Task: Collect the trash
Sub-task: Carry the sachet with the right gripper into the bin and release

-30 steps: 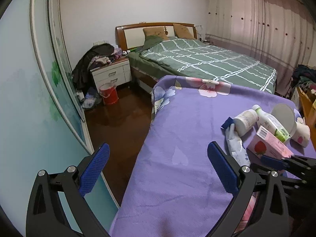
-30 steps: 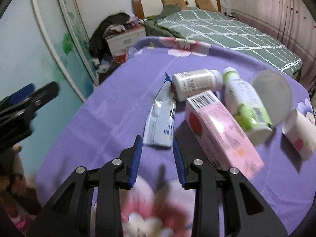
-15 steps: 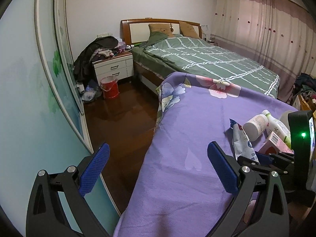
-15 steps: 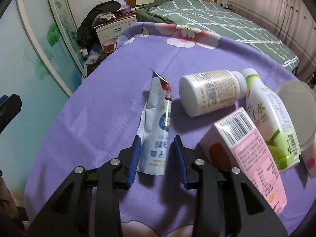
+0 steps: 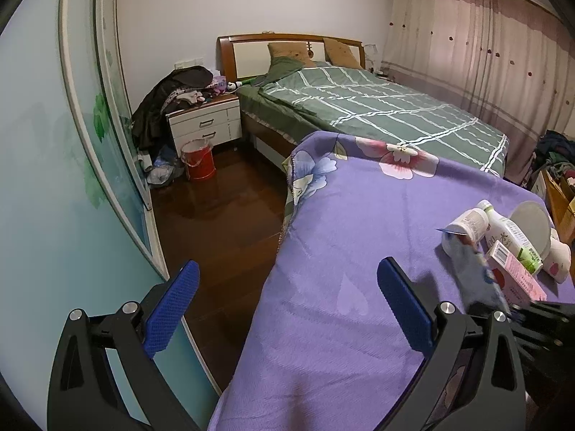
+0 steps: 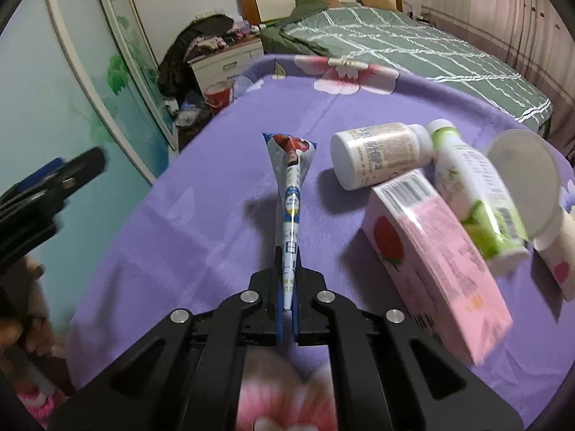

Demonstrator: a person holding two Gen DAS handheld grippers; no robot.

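My right gripper [image 6: 286,269] is shut on a white and blue snack wrapper [image 6: 290,176], held edge-up just above the purple blanket [image 6: 215,194]. The wrapper shows blurred in the left wrist view [image 5: 474,273]. Beside it lie a white bottle [image 6: 381,152], a green and white drink bottle [image 6: 474,194], a pink carton [image 6: 435,262], a round white lid [image 6: 524,179] and a paper cup [image 6: 560,251]. My left gripper [image 5: 287,301] is open and empty over the blanket's left edge.
A red bucket [image 5: 197,160] stands on the dark wood floor by a white nightstand [image 5: 205,124] piled with clothes. A green-quilted bed [image 5: 377,107] lies behind the purple-covered surface. A sliding wardrobe door [image 5: 54,179] runs along the left.
My right gripper closed on the wrapper and lifted it onto its edge. The left gripper stayed open and turned slightly left.
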